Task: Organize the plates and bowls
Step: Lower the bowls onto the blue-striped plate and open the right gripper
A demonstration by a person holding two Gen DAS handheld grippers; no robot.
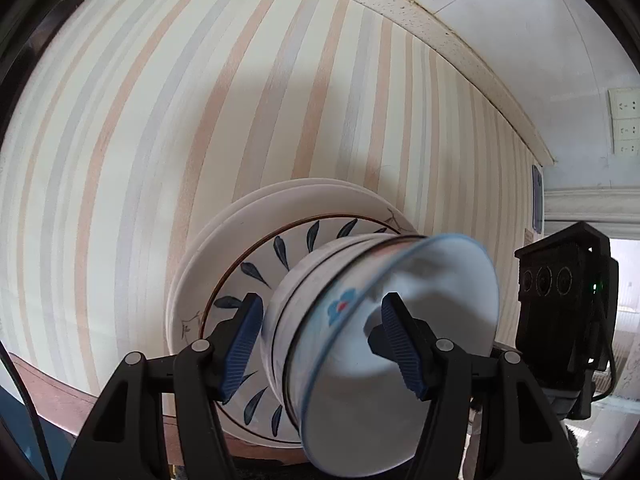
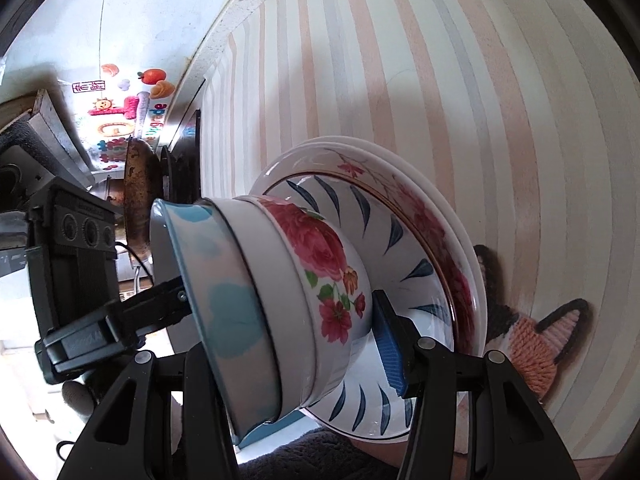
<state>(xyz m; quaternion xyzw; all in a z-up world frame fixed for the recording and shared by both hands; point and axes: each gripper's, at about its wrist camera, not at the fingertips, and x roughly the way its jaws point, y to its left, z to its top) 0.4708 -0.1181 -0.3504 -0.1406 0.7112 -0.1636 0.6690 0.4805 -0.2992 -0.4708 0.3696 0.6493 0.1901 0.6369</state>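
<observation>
A stack of plates (image 1: 224, 248) lies on a striped cloth, topped by a plate with blue leaf marks (image 1: 280, 248). Nested bowls (image 1: 304, 304) stand on it; the top one is a white bowl with a blue rim (image 1: 400, 360). My left gripper (image 1: 324, 344) is shut on the bowl stack, one pad outside, one inside the top bowl. In the right wrist view the plates (image 2: 432, 224) carry a rose bowl (image 2: 328, 276) under the blue-rimmed bowl (image 2: 224, 304). My right gripper (image 2: 280, 340) straddles the bowls; its left pad is hidden, so its grip is unclear.
The striped cloth (image 1: 160, 120) fills most of both views. The other gripper's black camera body (image 1: 568, 296) is at the right, and it also shows in the right wrist view (image 2: 72, 248). A knitted orange item (image 2: 548, 344) lies beyond the plates. A dark pan (image 2: 138, 196) is further off.
</observation>
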